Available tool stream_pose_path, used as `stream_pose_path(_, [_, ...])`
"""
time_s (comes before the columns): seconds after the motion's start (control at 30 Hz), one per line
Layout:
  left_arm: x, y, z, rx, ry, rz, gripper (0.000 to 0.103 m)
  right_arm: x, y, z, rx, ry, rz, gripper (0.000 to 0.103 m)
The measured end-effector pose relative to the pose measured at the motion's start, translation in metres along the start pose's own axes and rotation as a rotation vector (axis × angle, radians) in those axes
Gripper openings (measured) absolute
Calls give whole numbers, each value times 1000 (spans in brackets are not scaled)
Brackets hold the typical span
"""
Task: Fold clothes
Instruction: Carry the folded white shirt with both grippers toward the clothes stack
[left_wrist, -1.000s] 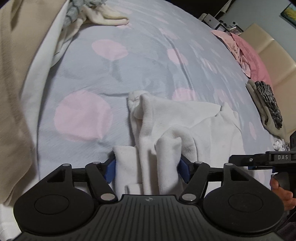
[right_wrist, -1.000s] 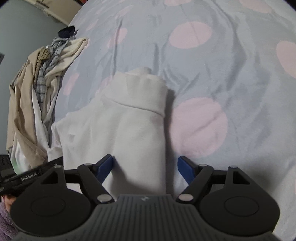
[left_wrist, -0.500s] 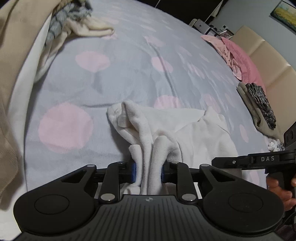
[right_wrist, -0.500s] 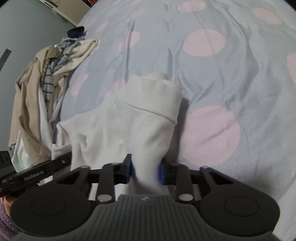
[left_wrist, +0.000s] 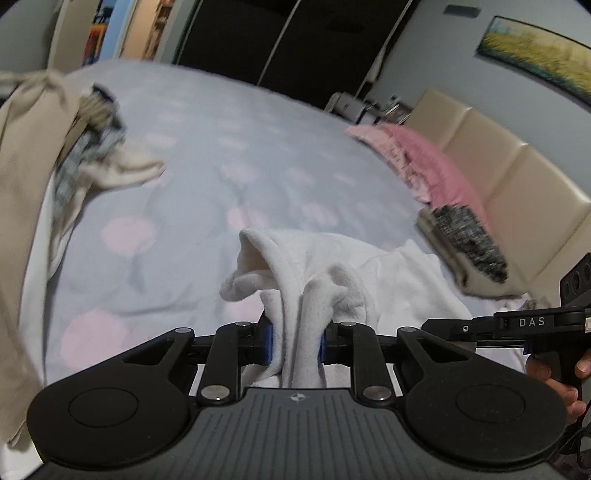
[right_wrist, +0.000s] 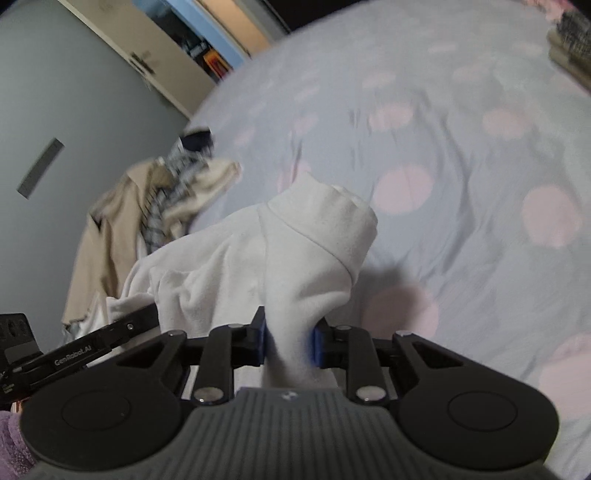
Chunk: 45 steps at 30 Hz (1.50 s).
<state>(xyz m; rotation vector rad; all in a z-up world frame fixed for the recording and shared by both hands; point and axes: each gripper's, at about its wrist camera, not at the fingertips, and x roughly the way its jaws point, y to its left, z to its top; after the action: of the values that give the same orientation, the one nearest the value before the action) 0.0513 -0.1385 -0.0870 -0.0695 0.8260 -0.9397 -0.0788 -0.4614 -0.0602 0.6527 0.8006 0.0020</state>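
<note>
— Grippers first: our left gripper (left_wrist: 294, 345) and right gripper (right_wrist: 289, 344) each pinch a bunched fold of the white garment (left_wrist: 332, 280) between blue pads.

— Where do we see it lying?

— Partly raised, the rest draped on the pink-dotted bedsheet (left_wrist: 207, 177).

— Any writing?

— "DAS" on the right tool from the left wrist view; "GenRobot.AI", we think, on the left tool opposite — slightly blurred.
</note>
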Motion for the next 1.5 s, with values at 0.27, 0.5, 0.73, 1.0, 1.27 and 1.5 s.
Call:
stream_pose_path(0.27, [0,-80,22,127,-62,-109,19,-87,-13,5,-44,-193,-48,25])
stream_pose_path(0.5, [28,-178,38,194,-59,-264,19,-182,-59,13,-38,-325,-107,25])
stream_pose_path(0.73, [77,-300,40,285,-17,-445,19,-298,-133,20,-60,-392,-218,25])
stream_pose_path(1.0, [135,-441,17,350,46,-626,19,-420,-201,21,-82,-442,-454,25])
stream_pose_path(1.27, [186,-528,-43,332,97,-719,19,-500,-276,24,-81,-395,-669,25])
stream_pose_path(1.5, [244,-570,-76,405,114,-687,20,-500,-346,42,-68,-306,-769,25])
